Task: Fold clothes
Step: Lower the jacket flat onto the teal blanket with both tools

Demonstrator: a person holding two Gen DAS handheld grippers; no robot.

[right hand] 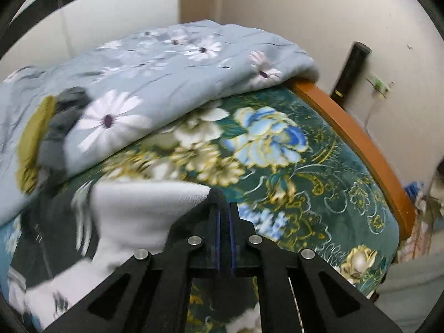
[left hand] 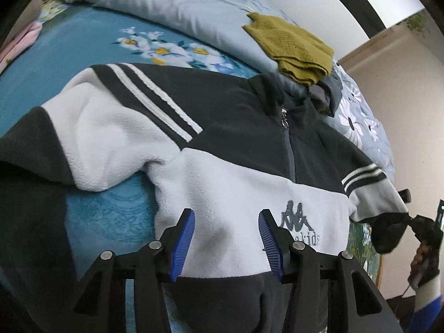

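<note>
Fleece pullover lies face-up on the bed; soft, light, limp. My right gripper pinches its dark cuff, jaws closed. My left gripper hovers parted above the hem — grab there.

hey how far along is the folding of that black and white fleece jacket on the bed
Early stage. Done: the fleece jacket lies face up and zipped on the bed, and a mustard knit already sits folded on the quilt. In hand: the right gripper is shut on the jacket's dark cuff, lifting that sleeve. The left gripper hangs open over the chest. Left: both sleeves and the body fold.
</note>
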